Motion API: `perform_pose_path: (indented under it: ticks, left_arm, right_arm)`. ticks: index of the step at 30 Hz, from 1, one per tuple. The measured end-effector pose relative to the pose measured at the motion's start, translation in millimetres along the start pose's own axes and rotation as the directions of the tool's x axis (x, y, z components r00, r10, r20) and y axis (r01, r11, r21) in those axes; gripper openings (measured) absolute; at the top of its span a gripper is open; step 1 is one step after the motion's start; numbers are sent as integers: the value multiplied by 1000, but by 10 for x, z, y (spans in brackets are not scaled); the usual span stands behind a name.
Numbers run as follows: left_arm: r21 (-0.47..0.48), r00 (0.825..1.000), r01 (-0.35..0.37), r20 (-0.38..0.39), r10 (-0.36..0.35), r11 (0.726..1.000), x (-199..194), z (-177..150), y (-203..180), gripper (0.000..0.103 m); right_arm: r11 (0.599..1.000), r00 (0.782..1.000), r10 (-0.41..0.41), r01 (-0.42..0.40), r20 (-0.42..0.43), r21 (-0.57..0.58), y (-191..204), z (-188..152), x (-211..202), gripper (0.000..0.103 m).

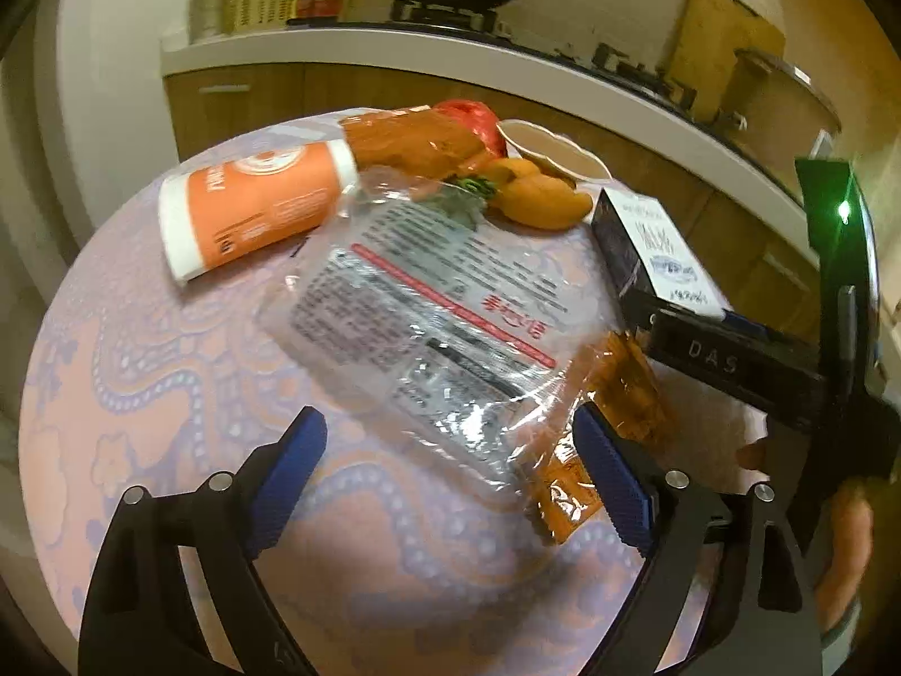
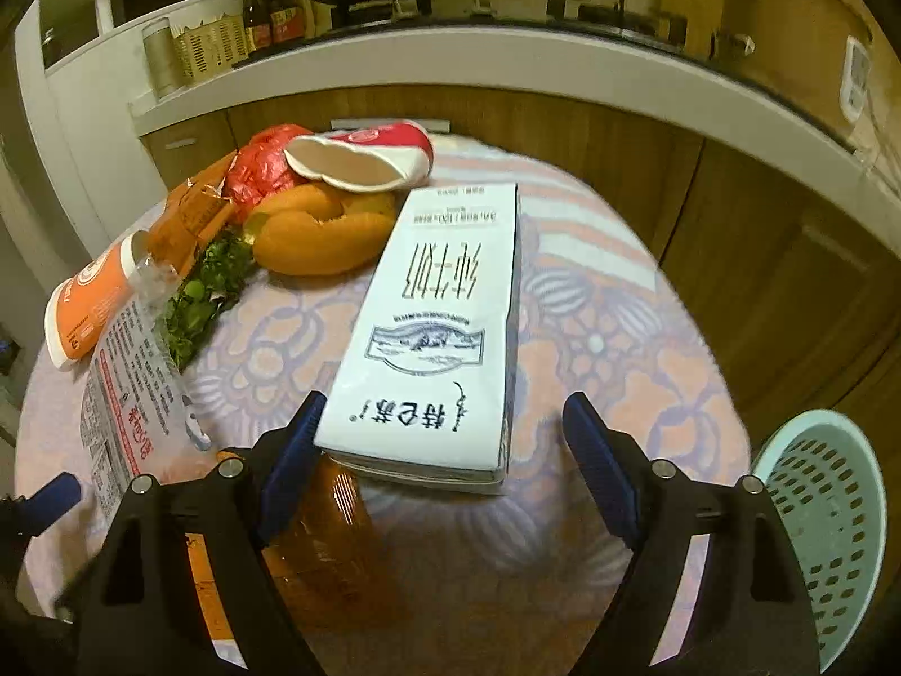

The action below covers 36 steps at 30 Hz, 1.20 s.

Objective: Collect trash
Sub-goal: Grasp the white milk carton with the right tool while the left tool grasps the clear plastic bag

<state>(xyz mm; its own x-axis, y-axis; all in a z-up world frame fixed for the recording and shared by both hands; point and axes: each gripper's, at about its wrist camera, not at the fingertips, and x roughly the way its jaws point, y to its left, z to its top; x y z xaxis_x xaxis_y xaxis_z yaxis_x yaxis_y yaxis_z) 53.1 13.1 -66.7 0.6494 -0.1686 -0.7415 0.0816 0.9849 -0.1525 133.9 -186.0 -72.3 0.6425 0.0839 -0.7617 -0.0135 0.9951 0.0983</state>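
A round table with a pink and purple cloth (image 1: 141,372) holds the trash. In the left wrist view a clear printed plastic wrapper (image 1: 428,304) lies in the middle, with orange plastic at its near corner (image 1: 619,394). My left gripper (image 1: 456,473) is open, its jaws on either side of the wrapper's near end. An orange and white tube (image 1: 253,208) lies far left. In the right wrist view my right gripper (image 2: 450,462) is open just in front of a white milk carton (image 2: 439,327) lying flat. The wrapper (image 2: 129,388) lies left of it.
A crushed paper cup (image 2: 360,160), a red bag (image 2: 259,169), orange peel (image 2: 321,236) and green leaves (image 2: 203,293) lie at the table's far side. A pale green perforated bin (image 2: 828,529) stands at the right below the table. A kitchen counter (image 2: 507,67) runs behind.
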Motion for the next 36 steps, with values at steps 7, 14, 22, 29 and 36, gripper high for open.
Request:
perform_pose_path:
  ticks: [7,14,22,29,36]
  left_arm:
    - [95,995,-102,-10,103,990,138,-22,-226,87]
    - [-1,977,-214,22,214,977,-179,-132,304,85]
    - [-101,996,-88,26,91,991,-389,-78,618,87]
    - [-123,985,-163,-68,156,979,146,271,258,91]
    - [-153,977,-192,-120,174,969,425,328,173,91]
  right_arm:
    - [999,1000,31,-31,-5,23,-141,-55,15,54]
    - [1000,999,27,-27,27,6,-125,-73,-35,54]
    - [1000,999,20,-19,44,-7,-112,-98,-80,54]
    - [999,999,14,-13,41,-32,-103,-108,-122,53]
    - [998,997,19,-15,70,-56,-178,-72,-228,53]
